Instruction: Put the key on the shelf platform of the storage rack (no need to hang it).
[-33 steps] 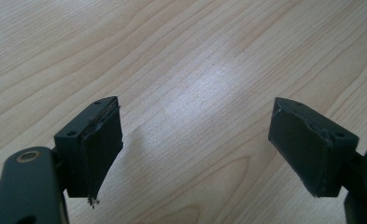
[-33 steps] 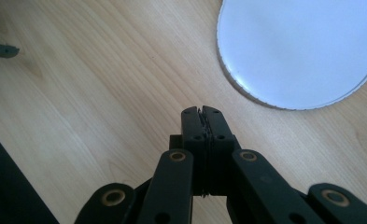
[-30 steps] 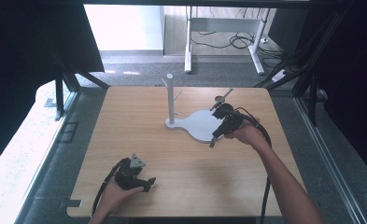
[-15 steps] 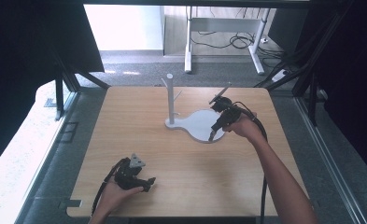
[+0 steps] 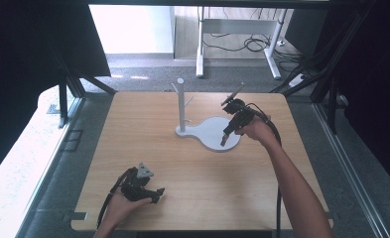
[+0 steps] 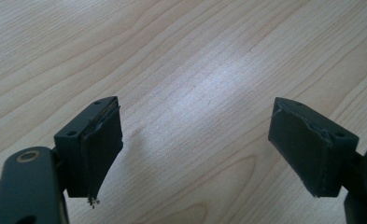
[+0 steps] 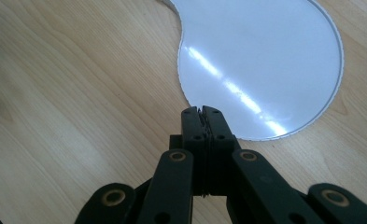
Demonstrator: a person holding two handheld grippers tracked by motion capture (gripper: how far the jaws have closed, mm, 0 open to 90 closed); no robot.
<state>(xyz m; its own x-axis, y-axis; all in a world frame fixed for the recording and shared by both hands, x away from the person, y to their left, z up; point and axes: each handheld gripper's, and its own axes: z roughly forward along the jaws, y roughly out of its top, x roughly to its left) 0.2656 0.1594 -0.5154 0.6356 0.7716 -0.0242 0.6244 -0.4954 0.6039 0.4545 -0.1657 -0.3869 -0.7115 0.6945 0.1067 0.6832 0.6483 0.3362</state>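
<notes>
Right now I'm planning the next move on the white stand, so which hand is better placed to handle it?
Right. The right gripper hangs over the stand's white base, fingers shut with nothing between them. The left gripper lies open near the table's front edge, well away from the stand.

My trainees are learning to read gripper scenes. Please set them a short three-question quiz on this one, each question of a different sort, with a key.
1. True or false: the left gripper has its jaws closed.
2. Over which thing are the right gripper tips? A the white stand base; B a bowl; C a box.
3. Fill in: the white post stands on a wooden ____.

Key: 1 false, they stand wide apart. 2 A, at its edge. 3 table.
</notes>
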